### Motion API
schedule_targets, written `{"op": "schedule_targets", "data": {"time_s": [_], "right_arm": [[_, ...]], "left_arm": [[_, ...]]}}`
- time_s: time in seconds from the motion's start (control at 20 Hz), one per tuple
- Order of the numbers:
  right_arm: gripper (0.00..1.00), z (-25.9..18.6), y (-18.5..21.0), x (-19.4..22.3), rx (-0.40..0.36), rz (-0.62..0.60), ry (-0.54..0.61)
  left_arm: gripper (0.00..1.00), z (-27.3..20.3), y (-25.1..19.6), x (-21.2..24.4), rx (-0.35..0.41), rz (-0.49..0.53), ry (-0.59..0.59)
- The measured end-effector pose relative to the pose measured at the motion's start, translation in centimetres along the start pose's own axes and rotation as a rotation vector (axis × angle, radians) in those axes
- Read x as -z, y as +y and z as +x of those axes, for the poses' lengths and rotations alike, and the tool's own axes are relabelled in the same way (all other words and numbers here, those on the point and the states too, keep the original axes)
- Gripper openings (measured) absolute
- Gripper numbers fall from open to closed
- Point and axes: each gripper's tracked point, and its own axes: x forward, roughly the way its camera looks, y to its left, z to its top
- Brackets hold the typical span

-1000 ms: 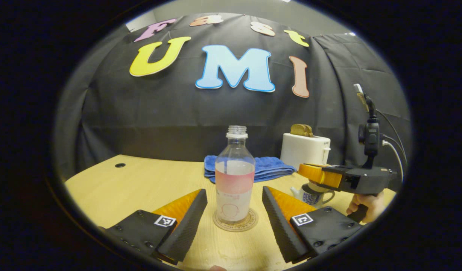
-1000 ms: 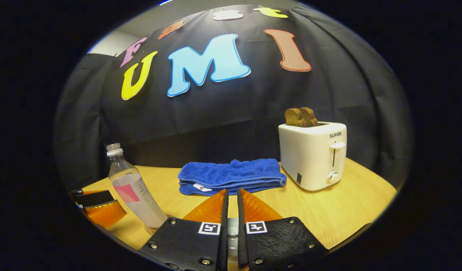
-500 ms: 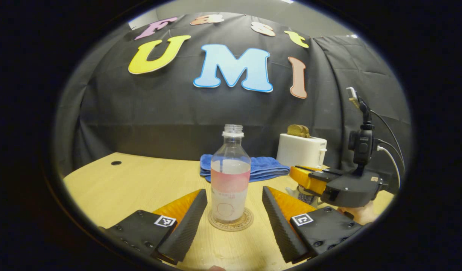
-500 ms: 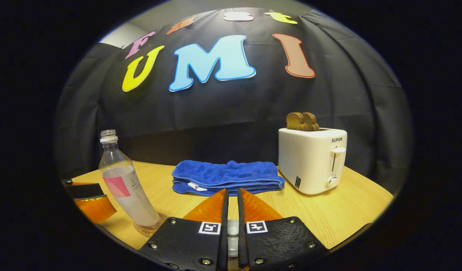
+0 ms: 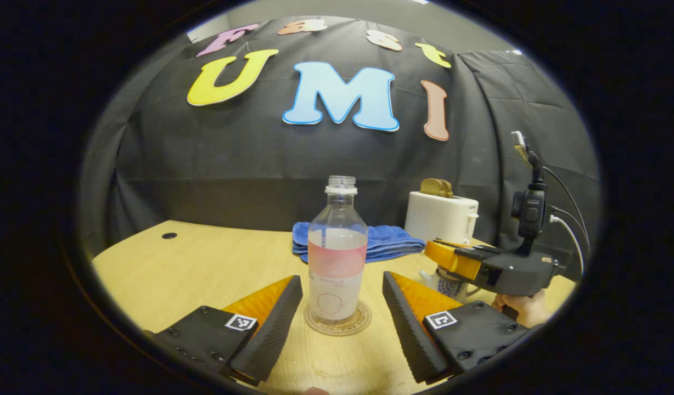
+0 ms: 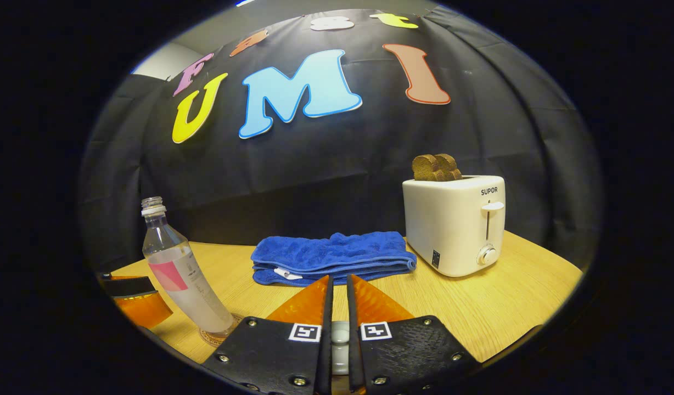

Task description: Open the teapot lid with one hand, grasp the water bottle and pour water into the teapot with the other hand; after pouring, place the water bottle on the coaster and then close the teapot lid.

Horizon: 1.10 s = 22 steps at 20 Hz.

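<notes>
Currently, the water bottle (image 5: 337,258) still stands on the coaster (image 5: 360,325) between my spread left gripper (image 5: 342,277), and my right gripper (image 6: 337,280) stays pinched on the teapot lid (image 6: 340,336) above the teapot (image 5: 445,284), so closing remains.

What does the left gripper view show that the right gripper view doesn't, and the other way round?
Left gripper view: the left gripper open, fingers either side of the water bottle; the teapot under the right gripper; the hand holding it; a hole in the table.
Right gripper view: its fingers pinching the white teapot lid; the lever and dial on the toaster.
Shared: bottle on its coaster, blue towel, toaster with toast.
</notes>
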Motion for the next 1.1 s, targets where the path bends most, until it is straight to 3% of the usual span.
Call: {"op": "schedule_targets", "data": {"time_s": [0.15,0.4,0.45,0.5,0.65,0.7,0.75,0.85,0.9,0.95,1.1], "right_arm": [[0.17,-0.3,0.2,-0.1,0.014,-0.037,0.000],[0.35,-1.4,0.9,-1.0,0.017,-0.062,-0.019],[0.41,-1.9,0.7,-1.3,0.031,-0.069,-0.023],[0.55,-2.5,0.6,-1.7,0.036,-0.077,-0.035],[0.64,-4.6,0.9,-2.2,0.028,-0.091,-0.039],[0.88,-5.5,1.0,-2.6,0.036,-0.090,-0.048],[0.96,-6.2,1.0,-2.8,0.046,-0.096,-0.048],[0.96,-8.0,1.1,-3.5,0.061,-0.112,-0.052],[0.90,-9.0,1.0,-4.0,0.068,-0.119,-0.070],[0.96,-10.1,1.1,-4.6,0.081,-0.120,-0.084],[0.95,-13.2,1.4,-5.2,0.096,-0.152,-0.105]], "left_arm": [[1.00,0.0,-0.1,0.0,0.002,0.002,0.001],[1.00,0.1,0.0,-0.1,0.001,0.007,-0.002],[1.00,0.1,0.1,-0.1,-0.001,0.011,-0.001],[1.00,0.0,0.1,-0.2,-0.003,0.016,-0.003],[1.00,0.0,0.3,-0.7,0.000,0.034,-0.017],[1.00,-0.1,0.2,-0.9,0.002,0.035,-0.024],[1.00,-0.1,0.1,-1.0,0.002,0.037,-0.028],[1.00,-0.2,0.0,-0.9,0.005,0.050,-0.027],[1.00,-0.2,-0.2,-1.0,0.010,0.056,-0.024],[1.00,-0.4,-0.5,-1.3,0.017,0.058,-0.030],[1.00,-1.1,-1.2,-2.2,0.028,0.067,-0.062]]}}
